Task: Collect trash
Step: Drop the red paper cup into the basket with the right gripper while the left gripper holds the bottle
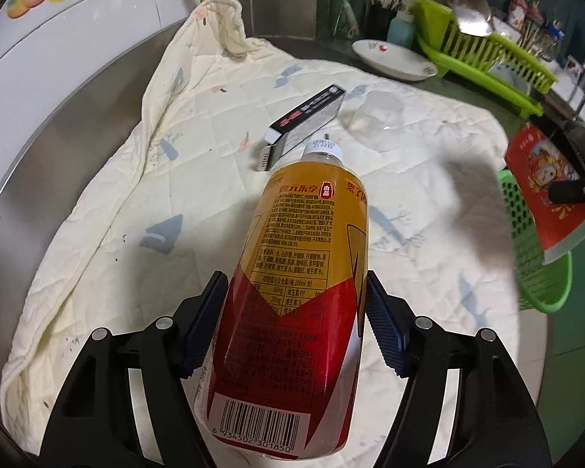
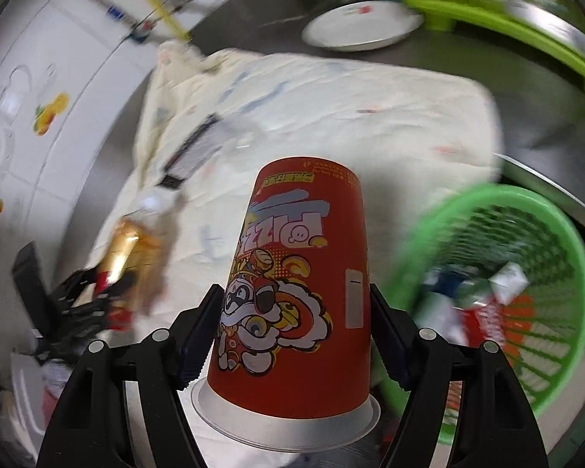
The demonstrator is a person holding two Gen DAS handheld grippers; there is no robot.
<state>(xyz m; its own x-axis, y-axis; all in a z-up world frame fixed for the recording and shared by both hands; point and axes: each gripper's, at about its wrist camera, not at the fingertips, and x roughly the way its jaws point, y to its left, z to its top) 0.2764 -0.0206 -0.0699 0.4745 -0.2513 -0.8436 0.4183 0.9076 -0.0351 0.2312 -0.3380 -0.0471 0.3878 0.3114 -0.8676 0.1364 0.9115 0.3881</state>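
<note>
- Bottle (image 1: 292,292) of amber drink, red-and-yellow label, clamped between the left gripper's (image 1: 296,308) pads, cap end pointing away, above the quilted cream cloth (image 1: 97,234) on the desk.
- Red paper cup (image 2: 296,292) grasped by the right gripper (image 2: 292,327), rim toward the camera, just beside the green basket (image 2: 557,234) that holds crumpled wrappers.
- Dark carton (image 1: 306,117) and clear plastic cup (image 1: 378,111) lie on the cloth.

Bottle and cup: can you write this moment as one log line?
left claw: shut on bottle | right claw: shut on red cup | green basket: holds trash
</note>
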